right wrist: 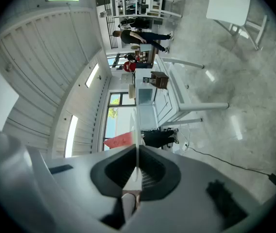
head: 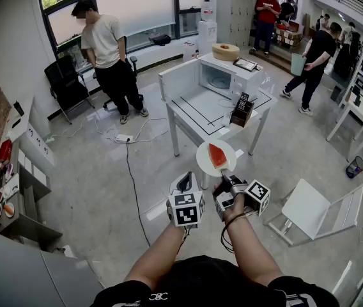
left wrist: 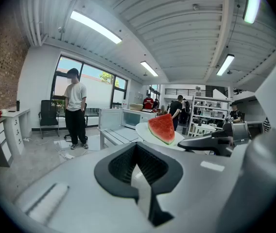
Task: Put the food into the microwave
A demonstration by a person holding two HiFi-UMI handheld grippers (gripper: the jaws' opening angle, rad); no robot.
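A red watermelon wedge [head: 217,155] lies on a round white plate [head: 204,161], which I hold out level in front of me. My right gripper [head: 223,178] is shut on the plate's near rim; in the right gripper view the plate [right wrist: 137,140] shows edge-on between the pads, with the watermelon [right wrist: 121,140] to one side. My left gripper [head: 185,183] hangs just left of the plate, shut and holding nothing. Its own view shows the watermelon [left wrist: 162,127] ahead. The white microwave [head: 223,77] stands on a white table [head: 197,115] some steps away, its door [head: 178,80] swung open.
A person in a white T-shirt [head: 107,50] stands left of the table near a black chair [head: 65,85]. A black cable [head: 130,171] runs across the floor. A white folded chair [head: 312,210] lies at right. A brown box [head: 241,111] sits on the table. More people stand at back right.
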